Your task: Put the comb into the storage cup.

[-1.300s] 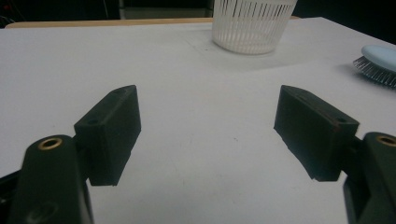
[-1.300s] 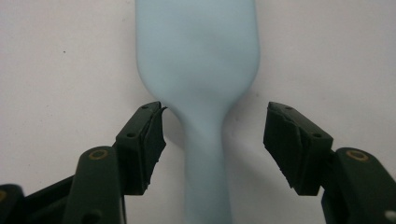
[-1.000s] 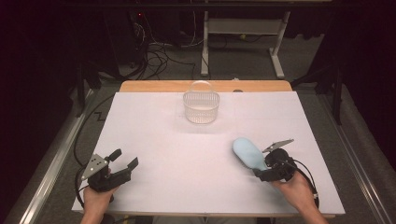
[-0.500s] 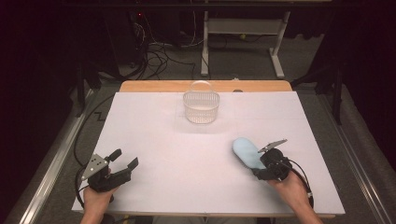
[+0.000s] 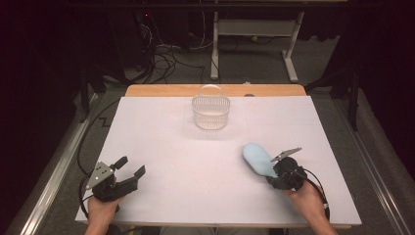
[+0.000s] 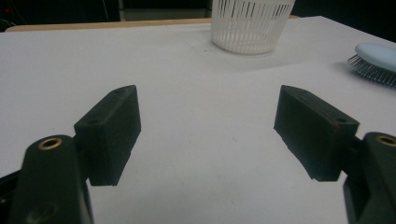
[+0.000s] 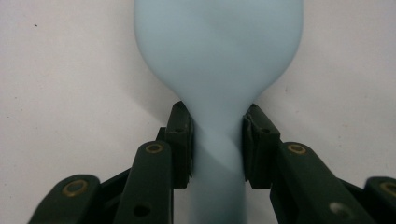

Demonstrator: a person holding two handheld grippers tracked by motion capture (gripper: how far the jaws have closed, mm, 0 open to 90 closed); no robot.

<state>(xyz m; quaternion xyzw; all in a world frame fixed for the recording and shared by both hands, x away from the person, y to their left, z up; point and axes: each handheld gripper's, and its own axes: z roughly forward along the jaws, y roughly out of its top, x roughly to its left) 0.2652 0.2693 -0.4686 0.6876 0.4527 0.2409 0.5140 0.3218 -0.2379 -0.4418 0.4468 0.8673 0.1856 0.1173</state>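
Note:
A light blue hairbrush (image 5: 257,158) lies on the white table (image 5: 161,142) at the front right, bristles down, head pointing away from me. My right gripper (image 5: 273,172) sits at its near end. In the right gripper view the jaws have just been closing, and both pads (image 7: 181,140) now press on the brush's narrow handle (image 7: 218,158) below the wide head (image 7: 219,51). My left gripper (image 5: 132,165) rests at the front left, open, with bare table between its jaws (image 6: 208,126). The brush (image 6: 376,53) also lies far right in the left gripper view.
A white slotted basket (image 5: 211,111) with a handle stands at the back middle of the table, also seen in the left gripper view (image 6: 250,23). A wooden strip (image 5: 166,90) edges the far side. Cables and desk legs lie on the dark floor beyond.
The right gripper's jaws have closed in onto the brush's handle. Both hands and the brush have kept their places.

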